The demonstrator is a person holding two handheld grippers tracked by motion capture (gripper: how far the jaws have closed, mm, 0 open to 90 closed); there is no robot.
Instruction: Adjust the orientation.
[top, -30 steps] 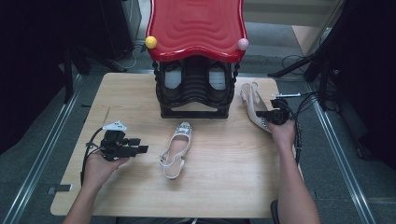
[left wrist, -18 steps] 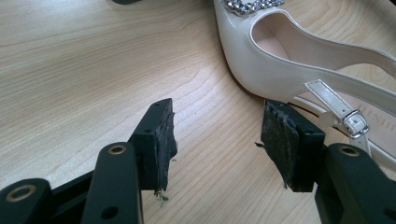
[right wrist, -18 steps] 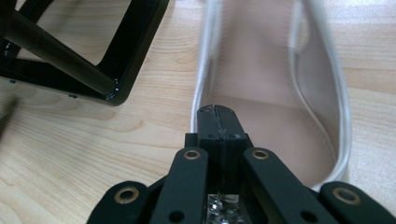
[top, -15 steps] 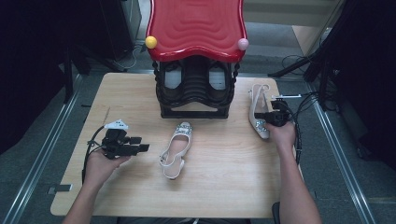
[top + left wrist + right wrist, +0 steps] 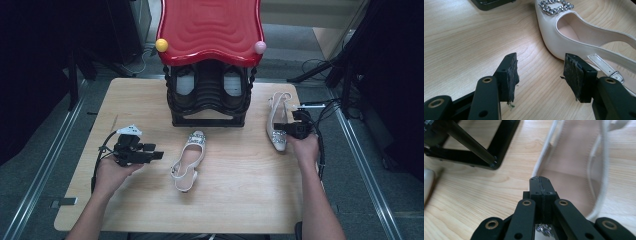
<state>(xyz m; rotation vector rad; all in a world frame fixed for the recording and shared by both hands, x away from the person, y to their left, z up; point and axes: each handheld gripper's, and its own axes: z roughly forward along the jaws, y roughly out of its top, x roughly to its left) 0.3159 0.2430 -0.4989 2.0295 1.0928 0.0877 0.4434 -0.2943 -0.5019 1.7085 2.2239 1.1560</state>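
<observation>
I am keeping my right gripper [image 5: 541, 185] clamped on the right shoe [image 5: 278, 120] edge to drag it, while my left gripper [image 5: 541, 75] is waiting apart beside the left shoe [image 5: 584, 37].

We record a table [image 5: 240, 200] of pale wood with fine darker grain lines. The rack [image 5: 208, 100] at its far edge has a black ribbed frame and a glossy red top with wavy ridges; one front corner of that top carries a yellow ball [image 5: 161, 45], the other a pink ball [image 5: 260, 47]. The middle shoe [image 5: 189, 159] is cream-white with a silver, sparkling buckle at the toe and a pinkish-beige lining. The right-hand shoe [image 5: 277, 120] is of the same cream-white and beige. The left gripper [image 5: 159, 154] and right gripper [image 5: 276, 126] are both black, with brass-coloured rivets. The floor [image 5: 35, 165] is grey.
</observation>
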